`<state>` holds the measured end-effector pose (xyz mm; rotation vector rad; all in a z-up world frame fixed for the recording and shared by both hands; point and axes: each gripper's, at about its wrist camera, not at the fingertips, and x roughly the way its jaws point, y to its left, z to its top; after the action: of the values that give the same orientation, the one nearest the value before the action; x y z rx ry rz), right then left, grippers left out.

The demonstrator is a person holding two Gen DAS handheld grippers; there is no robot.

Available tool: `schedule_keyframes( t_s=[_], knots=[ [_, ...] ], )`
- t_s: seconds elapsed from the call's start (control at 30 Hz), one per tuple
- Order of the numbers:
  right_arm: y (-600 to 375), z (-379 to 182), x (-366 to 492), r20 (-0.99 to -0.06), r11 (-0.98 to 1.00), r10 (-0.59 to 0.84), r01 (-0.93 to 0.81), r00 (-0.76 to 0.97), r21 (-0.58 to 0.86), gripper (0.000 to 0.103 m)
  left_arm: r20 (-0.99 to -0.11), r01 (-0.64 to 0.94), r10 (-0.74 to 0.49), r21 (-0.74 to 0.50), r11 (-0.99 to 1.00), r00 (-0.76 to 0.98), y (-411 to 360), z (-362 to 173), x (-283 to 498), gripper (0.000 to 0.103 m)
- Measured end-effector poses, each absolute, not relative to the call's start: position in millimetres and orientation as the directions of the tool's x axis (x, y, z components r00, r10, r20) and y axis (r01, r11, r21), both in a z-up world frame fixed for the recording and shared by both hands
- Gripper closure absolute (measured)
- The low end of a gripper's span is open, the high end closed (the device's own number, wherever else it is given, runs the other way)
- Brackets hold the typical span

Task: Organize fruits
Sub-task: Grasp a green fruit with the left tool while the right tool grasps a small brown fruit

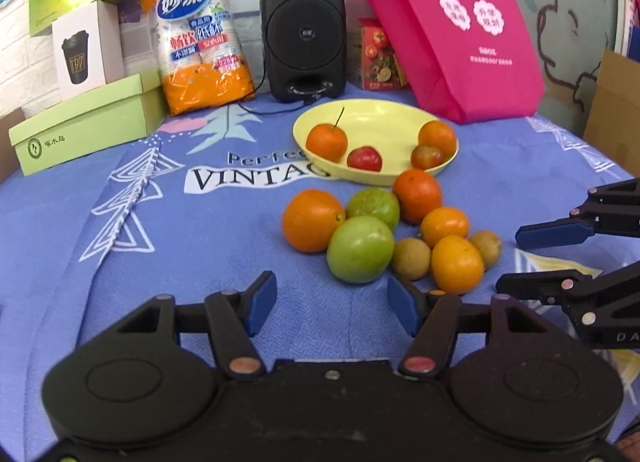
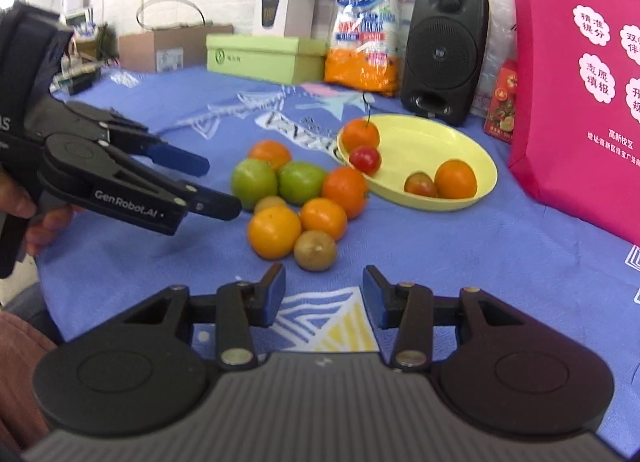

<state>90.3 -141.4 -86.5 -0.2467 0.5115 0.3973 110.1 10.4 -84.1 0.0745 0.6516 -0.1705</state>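
Both views are taken low over the blue cloth (image 1: 120, 222), tilted downward toward the back wall. The fruit pile (image 1: 372, 234) is seen from its left in one, from its right in the other; the yellow plate (image 2: 472, 166) is shared.

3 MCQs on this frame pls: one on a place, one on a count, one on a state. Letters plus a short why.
1. Where does the black speaker stand?
A. Behind the yellow plate
B. On the green box
C. Inside the pink bag

2. How many fruits lie in the plate?
A. Two
B. Four
C. Seven

3. What is between the fingers of the left gripper?
A. A green fruit
B. An orange
C. Nothing

Key: 1 A, it stands at the far edge of the cloth beyond the plate. 2 B, two oranges and two small red fruits. 3 C, the jaws stand open over bare blue cloth.
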Motion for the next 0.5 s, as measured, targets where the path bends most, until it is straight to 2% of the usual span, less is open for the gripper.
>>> schedule_keyframes(
  t_s=[0.2,0.33,0.5],
  knots=[
    [-137.5,-89.5,103.4,-0.514,0.903,0.299,-0.412,0.804,-0.120,0.061,-0.610,0.176,-0.138,0.003,0.984,0.781,11.8,-88.8,118.9,0.040],
    [-133.1,-90.9,109.5,-0.512,0.897,0.307,-0.424,0.802,-0.126,0.069,-0.608,0.177,-0.141,0.000,0.984,0.782,10.0,-89.6,124.5,0.041],
    [-131.7,-91.9,114.3,-0.510,0.898,0.314,-0.425,0.801,-0.115,0.070,-0.604,0.191,-0.154,-0.003,0.982,0.782,6.9,-90.6,130.1,0.041]
  ],
)
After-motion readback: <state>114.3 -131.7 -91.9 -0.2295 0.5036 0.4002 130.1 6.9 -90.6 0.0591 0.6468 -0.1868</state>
